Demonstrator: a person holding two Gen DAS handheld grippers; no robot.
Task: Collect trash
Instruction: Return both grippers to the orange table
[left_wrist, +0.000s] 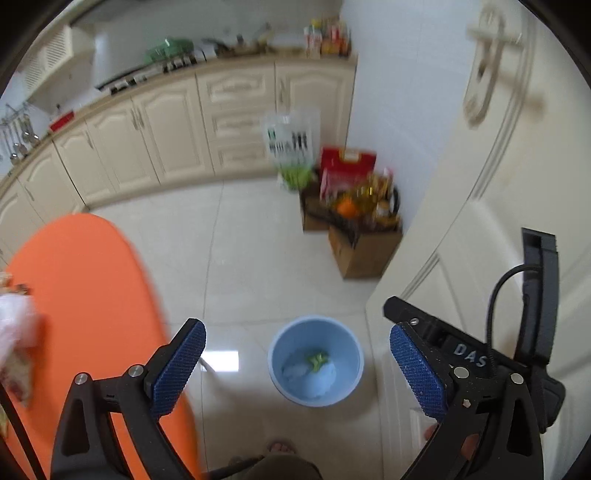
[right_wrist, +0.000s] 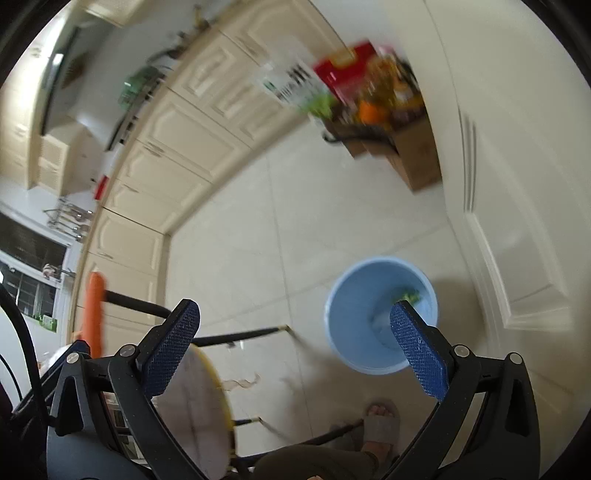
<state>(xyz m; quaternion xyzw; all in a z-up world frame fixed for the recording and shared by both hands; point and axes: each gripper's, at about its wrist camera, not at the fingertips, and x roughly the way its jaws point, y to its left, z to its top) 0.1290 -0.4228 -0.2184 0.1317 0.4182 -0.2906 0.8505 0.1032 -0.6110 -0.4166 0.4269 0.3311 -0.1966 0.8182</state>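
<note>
- Trash, a green scrap and pale crumpled pieces (left_wrist: 314, 363), was seen lying at the bottom of the round light-blue plastic bin (left_wrist: 275, 363) on the floor, while a further pale crumpled wad (left_wrist: 16, 325) was left on the orange oval table (left_wrist: 85, 280).
- The left gripper (left_wrist: 297, 363) was held with its jaws spread wide and nothing between them; the right gripper (right_wrist: 295, 343) was likewise wide and empty, above the bin.
- A miss was judged possible if the remaining wad were released off-centre, since the bin mouth was narrow.
- The wad was judged light and loose, so it could slip from the blue ribbed pads (left_wrist: 177, 363) or shed pieces while carried.
- A knock against the table's black legs (right_wrist: 236, 336) or the round white stool (right_wrist: 199, 410) was judged a risk on a low reach.
- The floor (left_wrist: 251, 240) was of glossy pale tiles; cream kitchen cabinets (left_wrist: 166, 125), a cream panelled door (left_wrist: 498, 184) and cardboard boxes of groceries (left_wrist: 362, 247) surrounded it. A person's sandalled foot (right_wrist: 380, 424) was planted near the bin.
</note>
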